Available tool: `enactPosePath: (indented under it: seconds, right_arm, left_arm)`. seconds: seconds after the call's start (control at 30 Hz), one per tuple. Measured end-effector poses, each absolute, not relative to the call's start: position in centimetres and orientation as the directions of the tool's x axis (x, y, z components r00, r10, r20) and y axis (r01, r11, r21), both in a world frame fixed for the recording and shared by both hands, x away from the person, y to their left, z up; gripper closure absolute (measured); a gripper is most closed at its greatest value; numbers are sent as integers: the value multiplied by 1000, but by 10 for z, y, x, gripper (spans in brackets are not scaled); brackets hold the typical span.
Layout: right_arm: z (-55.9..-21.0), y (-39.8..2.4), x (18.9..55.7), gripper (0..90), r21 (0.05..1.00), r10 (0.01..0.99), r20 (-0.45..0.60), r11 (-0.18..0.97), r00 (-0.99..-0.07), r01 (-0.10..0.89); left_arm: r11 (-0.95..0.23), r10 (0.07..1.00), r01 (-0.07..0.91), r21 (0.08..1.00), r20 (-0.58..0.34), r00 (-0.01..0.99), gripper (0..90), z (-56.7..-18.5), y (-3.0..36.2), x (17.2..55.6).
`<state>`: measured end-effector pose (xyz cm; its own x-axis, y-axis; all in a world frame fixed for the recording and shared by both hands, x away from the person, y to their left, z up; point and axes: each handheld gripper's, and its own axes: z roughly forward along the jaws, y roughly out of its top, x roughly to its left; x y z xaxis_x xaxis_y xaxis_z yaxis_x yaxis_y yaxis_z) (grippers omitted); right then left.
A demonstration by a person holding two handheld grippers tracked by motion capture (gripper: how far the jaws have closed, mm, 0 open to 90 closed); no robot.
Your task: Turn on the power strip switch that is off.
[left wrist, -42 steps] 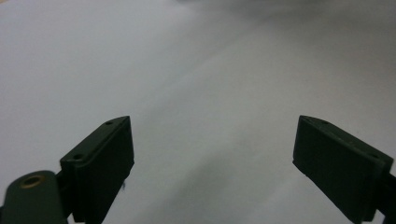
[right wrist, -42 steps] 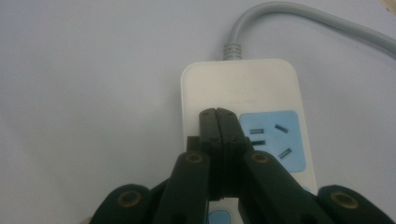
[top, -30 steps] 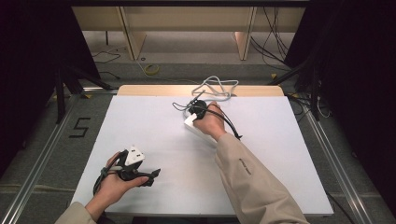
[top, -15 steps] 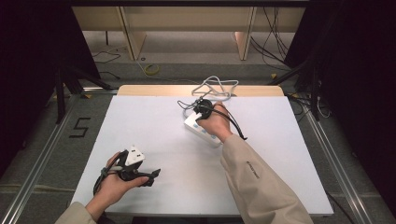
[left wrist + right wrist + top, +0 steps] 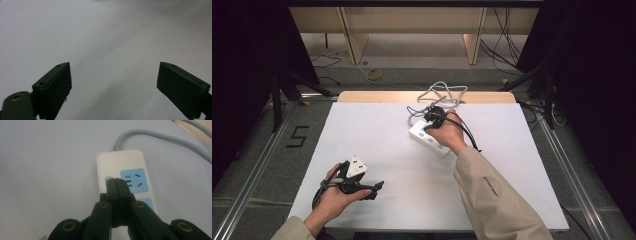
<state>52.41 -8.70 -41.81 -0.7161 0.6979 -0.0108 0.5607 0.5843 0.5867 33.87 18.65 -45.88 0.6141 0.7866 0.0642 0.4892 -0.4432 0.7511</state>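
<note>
The right tongs (image 5: 117, 181) are clenched tight with nothing between them, their tips sitting over the small blue button (image 5: 109, 179) at the cord end of the white power strip (image 5: 125, 162); whether they actually press on it I cannot tell, since the tips cover most of that button. From above, the right tongs (image 5: 430, 120) are largely buried under the person's right hand (image 5: 448, 134), which also covers the middle of the power strip (image 5: 418, 131), so just its two ends peek out. The strip lies slantwise on the white bench (image 5: 377, 130), a little beyond the middle toward the far edge. Its grey cord (image 5: 155, 138) runs off the picture's right side in the right gripper view, and in the high view the cord (image 5: 444, 91) loops over the bench's wooden far edge. The nearest blue socket (image 5: 144, 203) is half hidden behind the tongs' black arms. Near the front left corner, well apart from the strip, the left hand (image 5: 334, 197) rests on the bench holding the left tongs (image 5: 374, 189); in their own view the left tongs (image 5: 113, 87) stand released and wide, with bare bench beneath, both jaws cut off by the lower edge.
</note>
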Motion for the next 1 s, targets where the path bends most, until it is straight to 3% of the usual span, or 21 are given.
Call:
enactPosePath:
  seconds: [0.63,1.0]
  right_arm:
    - [-418,-117,514,892,608,713,2,556,-701,567]
    - [-415,-132,507,836,626,725,-7,540,-688,563]
  left_arm:
    - [-442,788,491,751,64,612,120,-459,187,339]
    - [-440,789,492,751,63,611,120,-459,187,338]
